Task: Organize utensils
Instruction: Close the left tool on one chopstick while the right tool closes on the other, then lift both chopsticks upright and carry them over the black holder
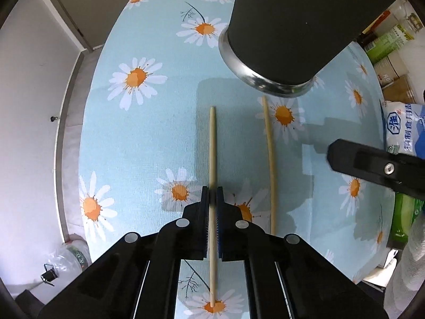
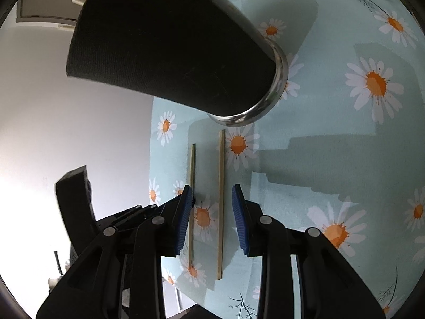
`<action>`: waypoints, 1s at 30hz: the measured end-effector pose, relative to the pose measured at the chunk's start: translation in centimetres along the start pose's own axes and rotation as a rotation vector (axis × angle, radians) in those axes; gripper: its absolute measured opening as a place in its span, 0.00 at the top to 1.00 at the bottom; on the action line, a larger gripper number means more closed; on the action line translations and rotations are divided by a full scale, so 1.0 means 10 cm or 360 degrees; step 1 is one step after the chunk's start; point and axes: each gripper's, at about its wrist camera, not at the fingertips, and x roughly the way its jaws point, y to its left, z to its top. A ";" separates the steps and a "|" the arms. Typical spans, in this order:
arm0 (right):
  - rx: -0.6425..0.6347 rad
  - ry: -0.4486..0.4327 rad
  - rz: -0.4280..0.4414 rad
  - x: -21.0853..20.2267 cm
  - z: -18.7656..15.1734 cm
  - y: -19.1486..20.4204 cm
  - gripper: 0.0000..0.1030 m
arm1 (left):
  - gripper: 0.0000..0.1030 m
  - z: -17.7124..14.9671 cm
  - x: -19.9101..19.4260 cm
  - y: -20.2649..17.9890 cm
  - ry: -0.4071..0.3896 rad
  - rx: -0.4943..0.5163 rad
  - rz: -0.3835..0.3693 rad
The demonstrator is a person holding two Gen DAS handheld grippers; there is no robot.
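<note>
My left gripper (image 1: 212, 199) is clamped on one wooden chopstick (image 1: 212, 146) lying on the daisy-print tablecloth (image 1: 148, 138). My right gripper (image 2: 212, 212) stands apart, straddling the second chopstick (image 2: 220, 186) without touching it. A black metal-rimmed cup (image 1: 287, 26) stands just beyond them. At the table's edge, a white-and-blue bag (image 1: 401, 127) bears Chinese characters I cannot read clearly.

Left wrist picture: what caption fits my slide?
Left gripper shut on one chopstick, second chopstick beside it, black cup ahead.
</note>
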 end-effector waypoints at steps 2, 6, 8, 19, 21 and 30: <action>0.0003 0.0003 -0.0048 0.07 -0.02 0.05 0.69 | 0.97 0.00 -0.01 0.07 -0.0009 0.0004 -0.0040; -0.0011 0.0007 -0.0226 0.16 -0.07 0.14 0.69 | 0.97 -0.02 -0.04 0.23 -0.0044 -0.0004 -0.0159; -0.0044 0.0017 -0.0312 0.19 -0.10 0.19 0.69 | 0.97 -0.05 -0.05 0.34 -0.0059 -0.0029 -0.0220; -0.0132 0.0139 -0.0692 0.51 -0.07 0.53 0.70 | 0.97 -0.22 -0.45 0.75 -0.0230 0.0002 -0.0471; -0.0134 0.0151 -0.0771 0.60 -0.08 0.58 0.74 | 0.97 -0.27 -0.53 0.88 -0.0257 -0.0018 -0.0512; -0.0122 0.0169 -0.1051 0.99 -0.09 0.74 0.88 | 0.97 -0.45 -0.49 1.27 -0.0284 -0.0053 -0.0585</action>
